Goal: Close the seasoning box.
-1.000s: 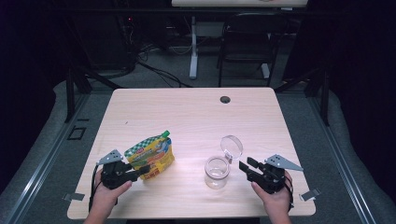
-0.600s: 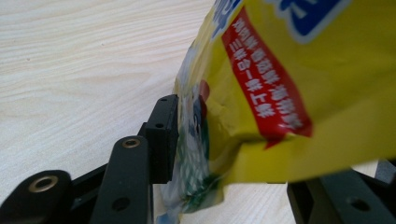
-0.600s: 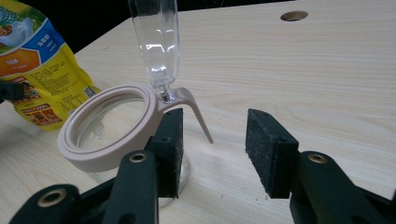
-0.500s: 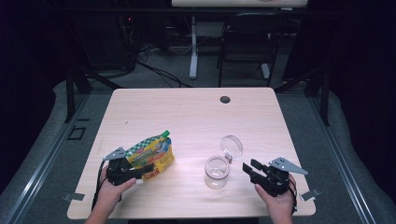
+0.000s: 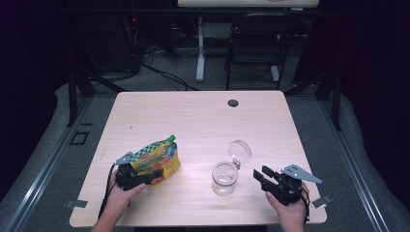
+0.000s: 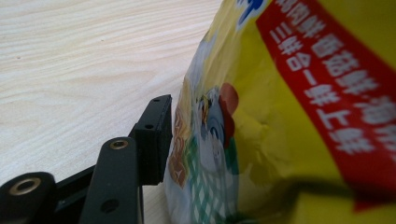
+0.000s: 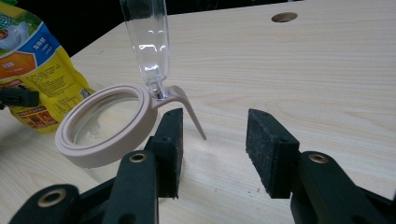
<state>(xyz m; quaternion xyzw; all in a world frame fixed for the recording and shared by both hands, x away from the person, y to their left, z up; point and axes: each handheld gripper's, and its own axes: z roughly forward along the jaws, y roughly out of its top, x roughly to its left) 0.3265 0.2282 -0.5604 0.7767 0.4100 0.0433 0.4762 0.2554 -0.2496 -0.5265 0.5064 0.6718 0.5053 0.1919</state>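
The work in hand looks like tipping the yellow and green printed snack pouch into the clear glass jar with a beige rim and flipped-up clear lid. To do it well, steady the jar first, then bring the pouch's mouth over the rim before tilting. The left gripper is clamped on the pouch's lower edge, near the table's front left corner. The right gripper, jaws spread wide and holding nothing, sits just beside the jar, toward the front right corner.
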